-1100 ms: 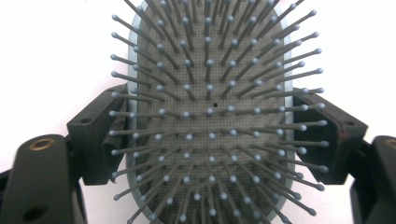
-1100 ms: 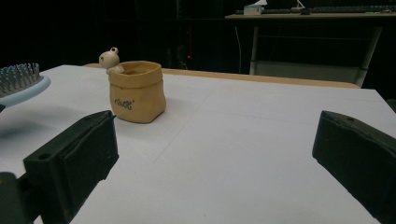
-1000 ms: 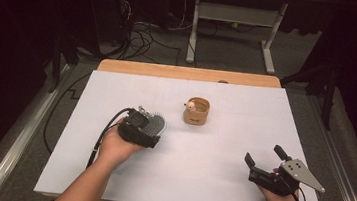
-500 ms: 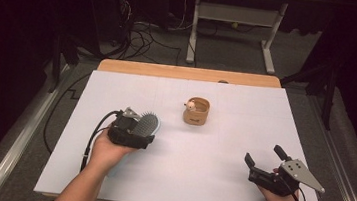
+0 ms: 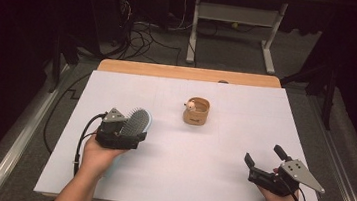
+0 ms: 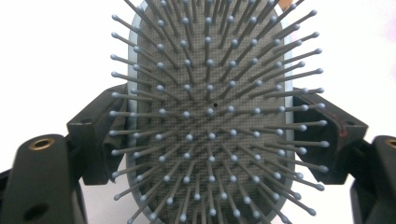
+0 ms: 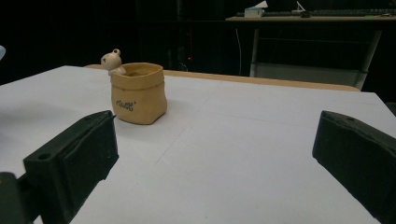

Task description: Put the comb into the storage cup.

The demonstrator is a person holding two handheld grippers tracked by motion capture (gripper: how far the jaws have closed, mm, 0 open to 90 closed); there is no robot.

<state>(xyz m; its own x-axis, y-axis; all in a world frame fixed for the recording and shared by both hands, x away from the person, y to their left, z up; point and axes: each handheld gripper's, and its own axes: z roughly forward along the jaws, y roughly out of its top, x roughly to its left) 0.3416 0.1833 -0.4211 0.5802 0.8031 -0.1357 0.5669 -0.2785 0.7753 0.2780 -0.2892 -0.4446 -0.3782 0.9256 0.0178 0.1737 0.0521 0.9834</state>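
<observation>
Pot (image 5: 196, 112) beyond hairbrush (image 5: 136, 122), apart

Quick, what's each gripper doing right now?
Left gripper: closed on the hairbrush.
Right gripper: open, holding nothing.

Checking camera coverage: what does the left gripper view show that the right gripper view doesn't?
Left gripper view: a hairbrush, bristles toward the camera, clamped at its edges between the left gripper. Right gripper view: a tan sack-shaped pot with a small figure at its rim, seen between the open right gripper. Both: the white table surface.
</observation>
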